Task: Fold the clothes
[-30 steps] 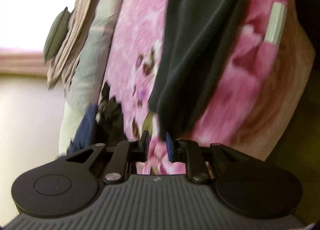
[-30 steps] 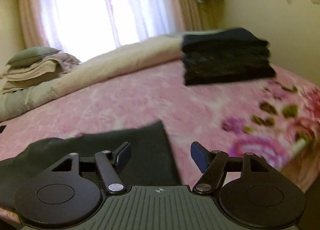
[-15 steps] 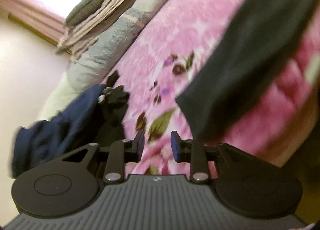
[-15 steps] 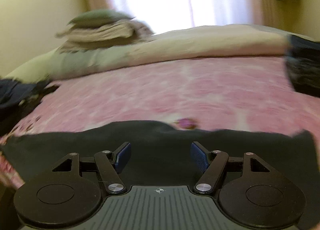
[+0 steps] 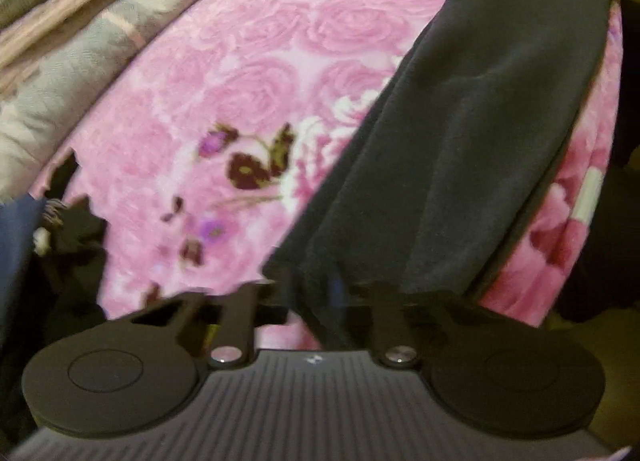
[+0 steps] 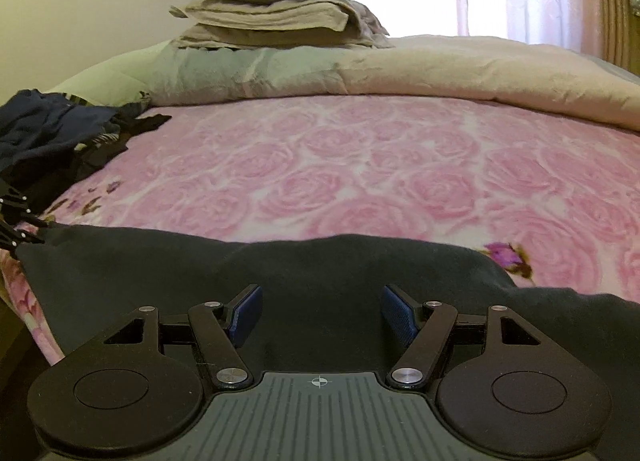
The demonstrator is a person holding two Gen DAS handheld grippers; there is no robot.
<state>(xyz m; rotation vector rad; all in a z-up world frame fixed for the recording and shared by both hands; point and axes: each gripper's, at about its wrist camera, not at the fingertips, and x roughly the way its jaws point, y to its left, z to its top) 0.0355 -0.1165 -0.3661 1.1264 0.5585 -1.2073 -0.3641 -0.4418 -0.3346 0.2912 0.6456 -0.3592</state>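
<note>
Left wrist view: dark garment (image 5: 472,149) was seen spread along the near edge of the pink rose blanket (image 5: 248,73); its corner was pinched at the left gripper (image 5: 316,297).
Left gripper state: jaws had just been closing and were clamped on the garment corner; pads were hidden by cloth and blur.
Right wrist view: same garment (image 6: 280,273) was laid across the blanket's front edge, under the right gripper (image 6: 320,313).
Right gripper state: jaws were held wide apart above the cloth, nothing gripped.
Surroundings: unfolded dark clothes pile (image 6: 60,133) was at the far left; folded bedding stack (image 6: 276,17) was on the rolled quilt (image 6: 440,69).
</note>
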